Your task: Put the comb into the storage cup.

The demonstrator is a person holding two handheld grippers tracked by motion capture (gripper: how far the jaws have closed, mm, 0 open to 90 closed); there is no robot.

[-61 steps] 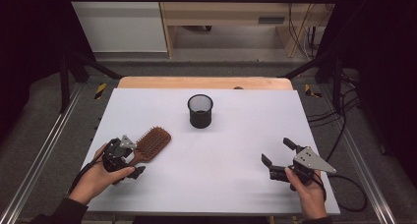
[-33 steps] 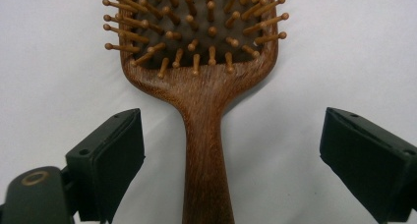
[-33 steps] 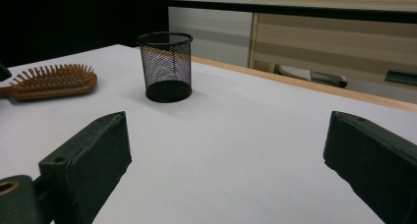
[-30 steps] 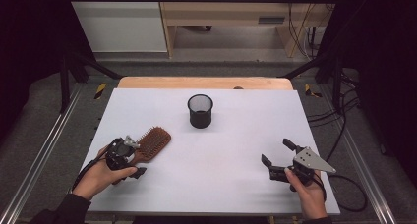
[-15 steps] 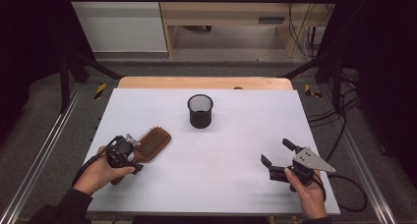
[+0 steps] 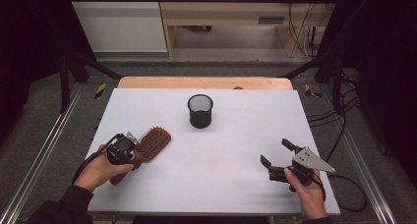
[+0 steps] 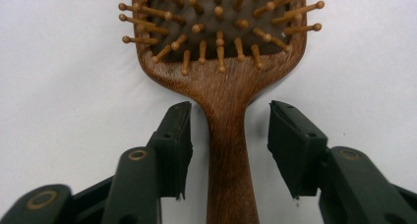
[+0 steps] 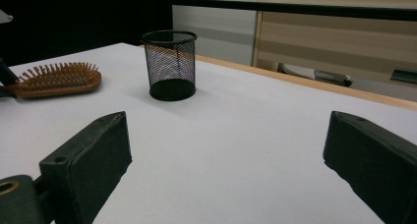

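A brown wooden hairbrush (image 6: 153, 140) lies bristles up on the white table, at the left. My left gripper (image 6: 135, 154) sits over its handle. In the left gripper view the handle of the hairbrush (image 7: 221, 81) runs between the two jaws of the left gripper (image 7: 228, 111). The jaws have just been closing, and a narrow gap still shows on each side of the handle. My right gripper (image 6: 274, 151) rests at the front right, open, with nothing between its fingers. Its own view has the right gripper (image 8: 228, 130) facing the hairbrush (image 8: 56, 81) far off at the left.
A black mesh cup (image 6: 200, 111) stands upright near the middle back of the table (image 6: 236, 135); it also appears as the mesh cup (image 8: 169, 64) in the right gripper view. A wooden strip borders the far edge. Metal rails run along both sides.
The left gripper's jaws have drawn in around the brush handle. The brush, the cup and the right gripper have stayed where they were.
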